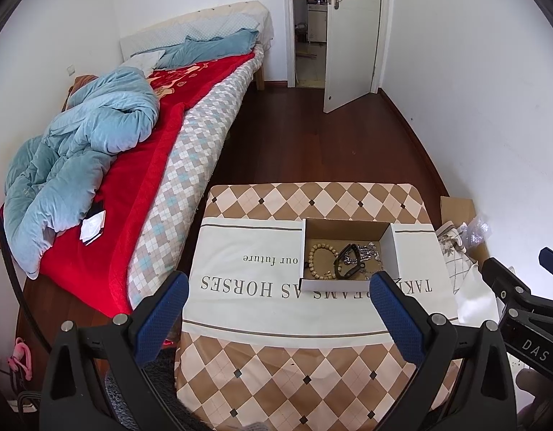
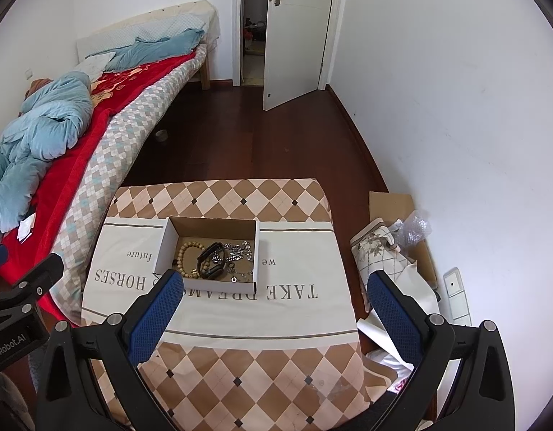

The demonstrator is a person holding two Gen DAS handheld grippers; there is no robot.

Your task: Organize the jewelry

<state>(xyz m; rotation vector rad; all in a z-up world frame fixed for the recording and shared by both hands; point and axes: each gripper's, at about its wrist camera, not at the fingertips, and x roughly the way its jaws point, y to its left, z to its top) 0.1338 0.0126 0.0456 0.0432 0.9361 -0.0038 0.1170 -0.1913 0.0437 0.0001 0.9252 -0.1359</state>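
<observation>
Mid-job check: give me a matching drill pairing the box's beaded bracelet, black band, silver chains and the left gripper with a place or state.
Column 1:
1 beaded bracelet
2 black band
3 silver chains
4 left gripper

Column 2:
A open, holding nothing
B box's right part
C box's left side
D middle, between the other two

Pairs: 1-C, 2-D, 3-B, 4-A

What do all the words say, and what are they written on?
"TAKE DREAMS AS HORSES": on the cloth covering the table, upside down, partly hidden by the box.
"our future": smaller line on the same cloth, left wrist view.
"we": on the cloth, right of the box.
"DAS": on the right gripper body.
"GenRobot.AI": on the left gripper body, start cut off.
</observation>
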